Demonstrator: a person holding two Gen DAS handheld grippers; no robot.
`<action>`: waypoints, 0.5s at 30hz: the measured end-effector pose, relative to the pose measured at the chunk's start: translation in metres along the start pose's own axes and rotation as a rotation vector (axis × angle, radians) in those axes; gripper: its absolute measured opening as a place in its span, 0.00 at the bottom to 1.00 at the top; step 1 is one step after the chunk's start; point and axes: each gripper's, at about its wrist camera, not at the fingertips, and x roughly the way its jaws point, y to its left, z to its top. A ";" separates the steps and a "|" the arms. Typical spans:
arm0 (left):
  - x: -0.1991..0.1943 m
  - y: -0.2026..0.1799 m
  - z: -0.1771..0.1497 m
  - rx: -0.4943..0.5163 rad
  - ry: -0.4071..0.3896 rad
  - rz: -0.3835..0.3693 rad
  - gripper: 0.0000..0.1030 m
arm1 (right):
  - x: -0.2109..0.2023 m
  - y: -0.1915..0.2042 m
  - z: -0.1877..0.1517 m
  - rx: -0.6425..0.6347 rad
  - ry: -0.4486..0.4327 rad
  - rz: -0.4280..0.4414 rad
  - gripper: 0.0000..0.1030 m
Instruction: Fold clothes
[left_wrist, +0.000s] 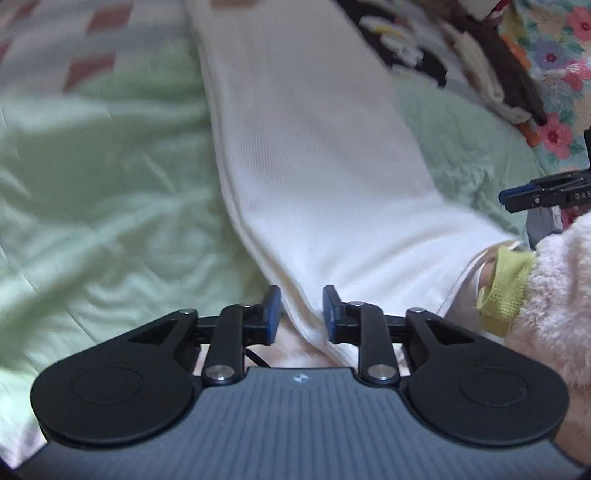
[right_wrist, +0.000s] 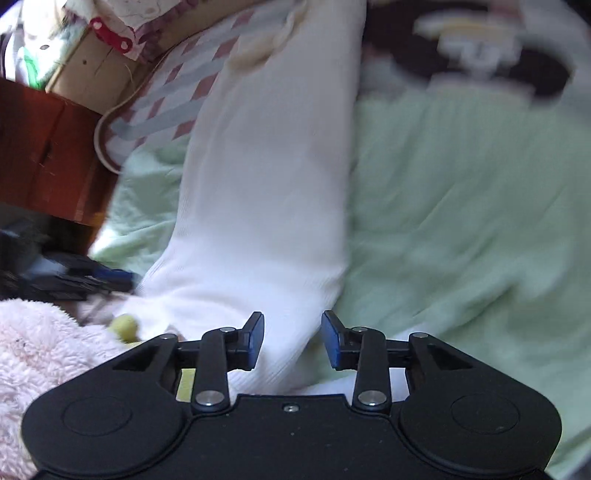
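1. While both sets of jaws stand spread with a gap between their blue pads, a long white ribbed garment (left_wrist: 317, 155) stretches ahead of each of them over a pale green bedsheet (left_wrist: 103, 192).
2. On the left gripper (left_wrist: 301, 314), a fold of the white garment runs down between the open jaws and under the gripper body; the pads flank the cloth, and neither is seen pressing it.
3. On the right gripper (right_wrist: 292, 339), the near end of the white garment (right_wrist: 266, 192) likewise drops between the parted jaws, with bedsheet (right_wrist: 461, 206) showing to the right of them.
4. Right of the left jaws, a fluffy pink sleeve (left_wrist: 554, 295) with a yellow-green cuff (left_wrist: 506, 288) rests on the garment's edge; beyond it the tip of the other gripper shows.
5. Left of the right jaws, the pink sleeve (right_wrist: 48, 347) appears again, with a blurred dark gripper just above it.
6. Far ahead of the left jaws and to the right lie a dark printed garment (left_wrist: 424, 48) and a floral cloth (left_wrist: 554, 74); far ahead to the left is a checked pillow (left_wrist: 74, 44).
7. Motion blur softens the far edges.
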 end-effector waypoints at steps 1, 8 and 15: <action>-0.012 0.003 0.009 0.011 -0.057 0.001 0.37 | -0.010 -0.001 0.011 -0.027 -0.033 -0.042 0.39; 0.006 0.037 0.119 0.222 -0.473 0.204 0.54 | 0.009 0.018 0.169 -0.293 -0.346 -0.206 0.39; 0.130 0.056 0.215 0.443 -0.434 0.312 0.54 | 0.104 0.028 0.263 -0.433 -0.343 -0.230 0.39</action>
